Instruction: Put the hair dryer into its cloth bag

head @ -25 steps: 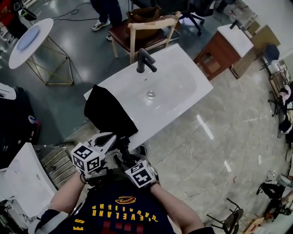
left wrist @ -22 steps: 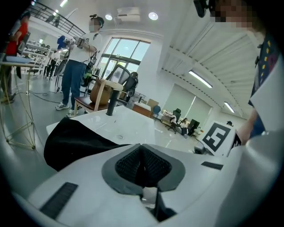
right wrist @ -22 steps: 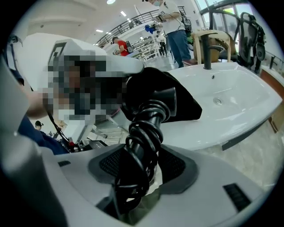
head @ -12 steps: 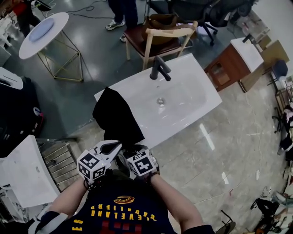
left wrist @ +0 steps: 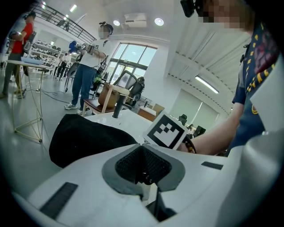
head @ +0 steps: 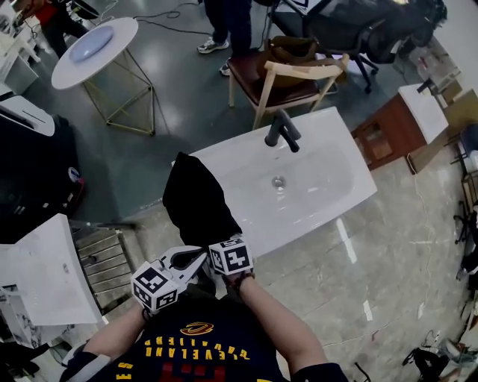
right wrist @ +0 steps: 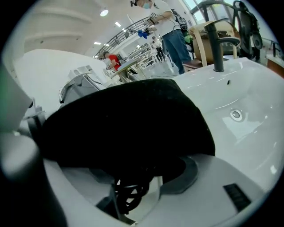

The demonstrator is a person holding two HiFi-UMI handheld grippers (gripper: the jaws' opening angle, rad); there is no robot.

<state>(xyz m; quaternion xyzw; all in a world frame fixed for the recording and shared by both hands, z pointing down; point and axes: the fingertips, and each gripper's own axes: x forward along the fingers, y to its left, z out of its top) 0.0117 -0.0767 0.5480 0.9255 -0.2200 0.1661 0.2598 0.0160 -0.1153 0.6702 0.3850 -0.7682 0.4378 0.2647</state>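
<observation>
The black cloth bag lies over the left end of the white sink counter and hangs off its near edge. My left gripper is at the bag's lower edge, jaws shut with a thin dark strip of the bag pinched between them. My right gripper sits just right of it, mostly under its marker cube. In the right gripper view its jaws stand wide around a black bulk that fills the gap, with the hair dryer's coiled cord at the base. The dryer's body is hidden by cloth.
A black faucet stands at the sink's far rim, above the drain. Behind it are a wooden chair and a standing person. A round table, a white slab and a metal rack are at the left.
My right gripper has moved forward to the bag's lower end, next to the left gripper. The dark shape seen between the grippers earlier is now under the cloth. The left gripper stays at the bag's edge.
</observation>
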